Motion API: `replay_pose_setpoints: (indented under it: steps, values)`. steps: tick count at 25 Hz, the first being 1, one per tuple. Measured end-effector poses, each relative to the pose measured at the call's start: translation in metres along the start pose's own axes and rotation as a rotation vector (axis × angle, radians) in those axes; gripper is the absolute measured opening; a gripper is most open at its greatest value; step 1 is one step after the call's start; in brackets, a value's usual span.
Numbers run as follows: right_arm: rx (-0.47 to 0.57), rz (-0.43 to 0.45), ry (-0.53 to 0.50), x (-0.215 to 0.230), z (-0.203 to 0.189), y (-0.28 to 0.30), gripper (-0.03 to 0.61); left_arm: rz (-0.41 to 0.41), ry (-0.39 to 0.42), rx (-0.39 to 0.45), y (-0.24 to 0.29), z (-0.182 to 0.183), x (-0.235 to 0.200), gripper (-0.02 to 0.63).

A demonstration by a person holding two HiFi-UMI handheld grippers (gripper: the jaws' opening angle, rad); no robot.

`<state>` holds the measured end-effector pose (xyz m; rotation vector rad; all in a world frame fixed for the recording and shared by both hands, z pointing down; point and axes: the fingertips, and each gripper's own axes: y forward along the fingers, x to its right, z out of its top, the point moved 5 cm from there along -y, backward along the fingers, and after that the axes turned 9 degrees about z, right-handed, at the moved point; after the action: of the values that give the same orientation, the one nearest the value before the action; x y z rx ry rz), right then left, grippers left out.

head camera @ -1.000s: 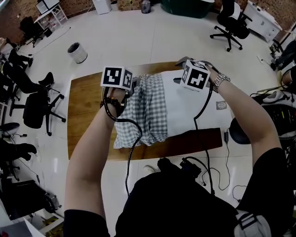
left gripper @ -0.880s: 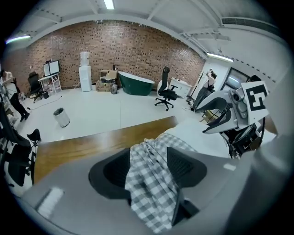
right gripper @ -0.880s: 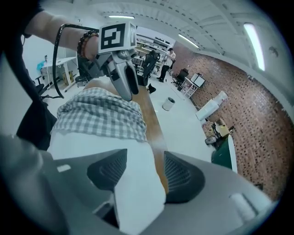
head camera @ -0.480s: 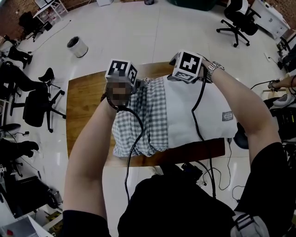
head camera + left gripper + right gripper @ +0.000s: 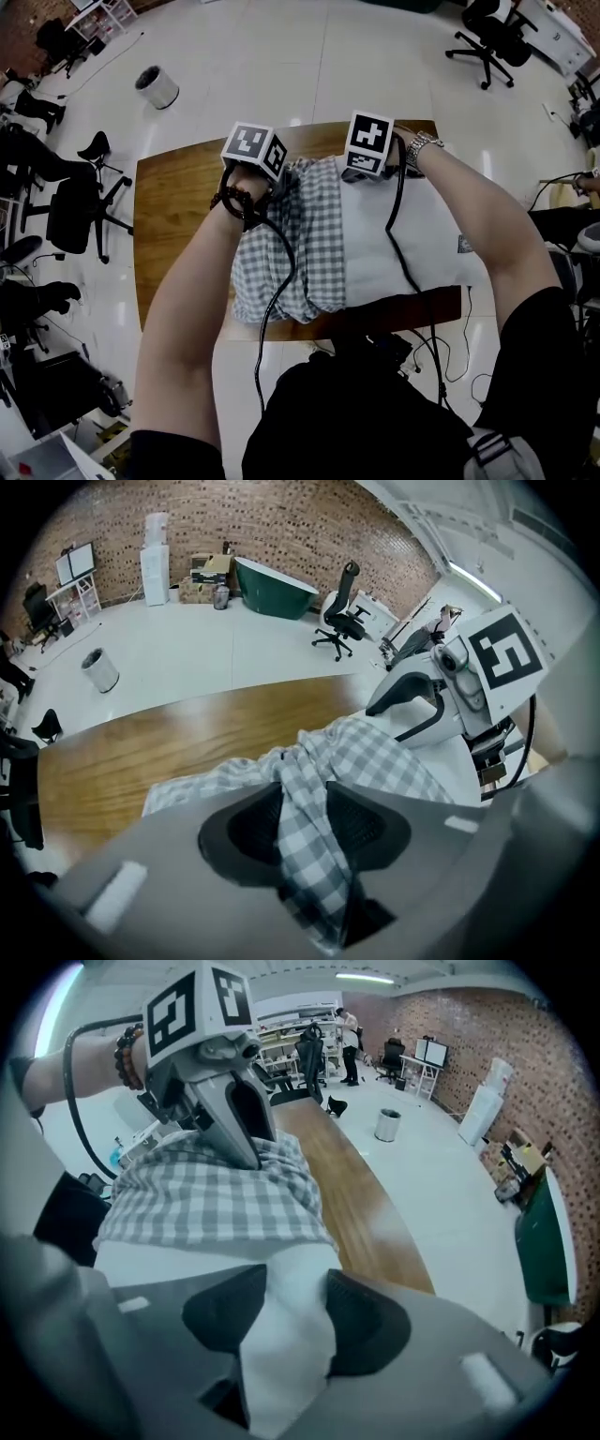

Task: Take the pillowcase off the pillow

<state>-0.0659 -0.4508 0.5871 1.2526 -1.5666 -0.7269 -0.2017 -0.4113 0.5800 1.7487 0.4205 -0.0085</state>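
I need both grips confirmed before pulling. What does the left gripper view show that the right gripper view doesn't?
Only the left gripper view: the left gripper pinching a fold of the checked pillowcase; its fingers have just been closing. Only the right gripper view: the right gripper pinching the white pillow, its fingers also just closing. Both: the wooden table, the bunched pillowcase, and the opposite gripper alongside.
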Motion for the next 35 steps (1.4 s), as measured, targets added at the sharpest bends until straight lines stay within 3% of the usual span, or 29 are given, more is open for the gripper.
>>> replay_pose_setpoints:
  steps: [5, 6, 17, 26, 35]
  values:
    - [-0.018, -0.042, -0.001, -0.010, 0.011, 0.000, 0.037, 0.040, 0.008, 0.017, -0.012, 0.001, -0.022, 0.042]
    - [-0.016, -0.064, -0.011, -0.013, 0.011, -0.004, 0.026, 0.053, 0.006, 0.025, -0.014, 0.002, -0.026, 0.036]
    - [0.053, -0.241, -0.052, -0.042, 0.004, -0.060, 0.017, 0.162, -0.073, 0.097, -0.048, -0.014, -0.075, 0.026]
    - [0.059, -0.314, 0.027, -0.039, 0.003, -0.066, 0.015, 0.247, -0.114, 0.114, -0.078, -0.035, -0.114, 0.025]
    - [0.086, -0.356, 0.121, -0.034, -0.003, -0.049, 0.015, 0.269, -0.160, 0.124, -0.087, -0.063, -0.141, 0.025]
